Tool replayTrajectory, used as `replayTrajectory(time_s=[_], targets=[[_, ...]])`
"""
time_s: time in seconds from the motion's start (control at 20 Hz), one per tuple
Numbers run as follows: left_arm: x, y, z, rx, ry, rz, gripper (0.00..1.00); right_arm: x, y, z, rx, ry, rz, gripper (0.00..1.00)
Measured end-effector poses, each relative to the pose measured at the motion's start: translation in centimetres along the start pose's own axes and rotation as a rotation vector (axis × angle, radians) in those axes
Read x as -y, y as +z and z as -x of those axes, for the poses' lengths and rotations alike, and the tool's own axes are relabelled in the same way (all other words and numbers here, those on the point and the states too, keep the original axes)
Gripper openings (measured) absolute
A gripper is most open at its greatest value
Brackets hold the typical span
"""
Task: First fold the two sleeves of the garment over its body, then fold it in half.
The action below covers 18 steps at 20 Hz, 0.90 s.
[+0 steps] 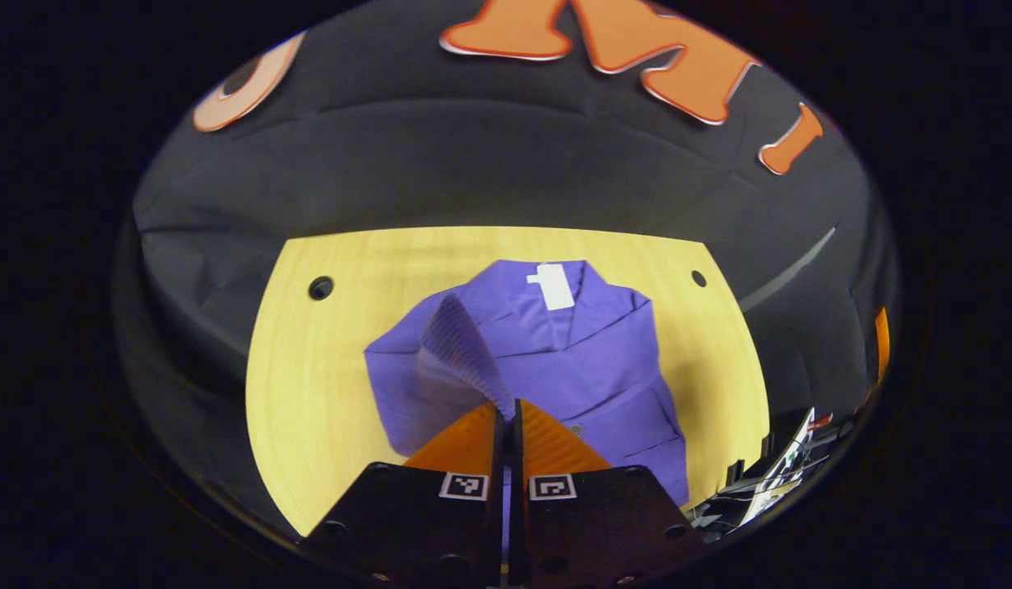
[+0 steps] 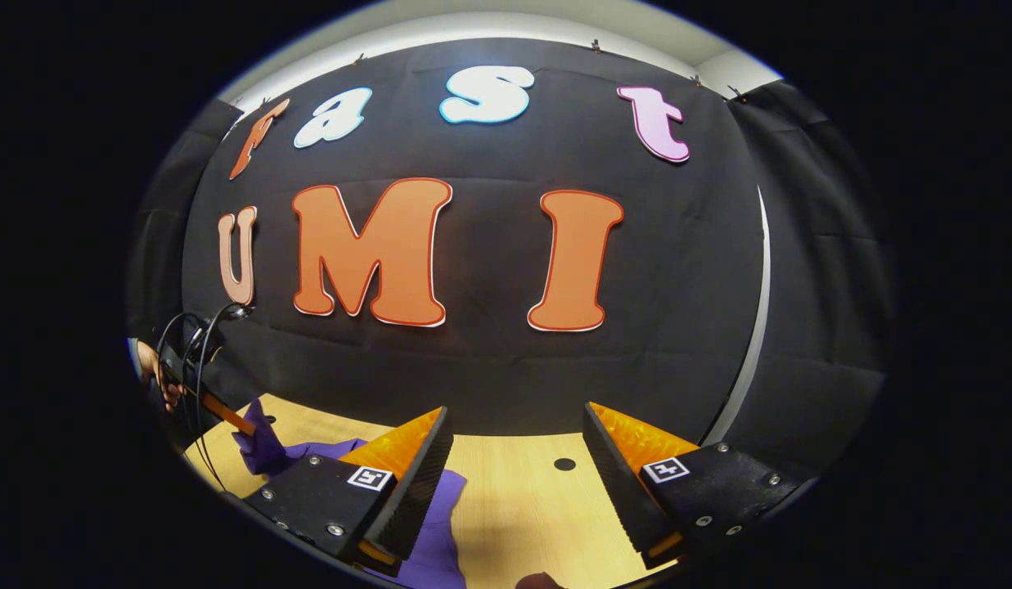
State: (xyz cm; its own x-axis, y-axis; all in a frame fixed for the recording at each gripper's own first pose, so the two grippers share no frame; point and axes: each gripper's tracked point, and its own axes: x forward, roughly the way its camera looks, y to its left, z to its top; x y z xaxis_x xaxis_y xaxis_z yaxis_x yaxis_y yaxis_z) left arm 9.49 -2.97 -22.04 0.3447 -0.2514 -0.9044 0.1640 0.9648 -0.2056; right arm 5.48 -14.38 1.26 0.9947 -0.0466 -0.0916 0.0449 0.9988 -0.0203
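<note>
On table, left tongs pinch garment sleeve (lifted); right tongs gape.

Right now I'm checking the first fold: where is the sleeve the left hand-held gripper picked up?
In the left gripper view the sleeve is lifted above the purple garment's left half, pinched in the left hand-held gripper on the wooden table.

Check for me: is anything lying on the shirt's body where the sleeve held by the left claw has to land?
Nothing visible is. The left claw is shut on the sleeve, lifted over the purple shirt on the table. The shirt's body beyond it lies bare except for its own white tag.
</note>
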Motion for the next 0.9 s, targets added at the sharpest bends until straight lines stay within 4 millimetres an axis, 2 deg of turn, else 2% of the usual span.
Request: replayTrajectory(time_s=[0.2,0.35,0.55,0.7,0.8,0.9], targets=[[6.3,0.8,-2.1,-0.022,-0.048,-0.072,0.04,1.7,-0.7,0.4,-0.003,-0.003,-0.012,0.95],[9.9,1.4,-4.1,-0.038,-0.074,-0.098,0.04,2.9,-1.0,0.7,-0.003,-0.006,-0.032,0.95],[13.6,1.7,-6.2,-0.051,-0.109,-0.109,0.04,4.0,-1.5,0.9,-0.007,-0.006,-0.05,0.95],[16.4,2.0,-6.8,-0.038,-0.151,-0.107,0.06,4.5,-2.1,0.9,-0.02,-0.002,-0.043,0.95],[17.6,2.5,-6.6,-0.003,-0.18,-0.118,0.16,4.6,-2.5,0.6,-0.029,0.006,-0.045,0.95],[18.1,3.2,-5.9,0.052,-0.188,-0.137,0.43,4.4,-2.8,0.3,-0.04,0.017,-0.05,0.95]])
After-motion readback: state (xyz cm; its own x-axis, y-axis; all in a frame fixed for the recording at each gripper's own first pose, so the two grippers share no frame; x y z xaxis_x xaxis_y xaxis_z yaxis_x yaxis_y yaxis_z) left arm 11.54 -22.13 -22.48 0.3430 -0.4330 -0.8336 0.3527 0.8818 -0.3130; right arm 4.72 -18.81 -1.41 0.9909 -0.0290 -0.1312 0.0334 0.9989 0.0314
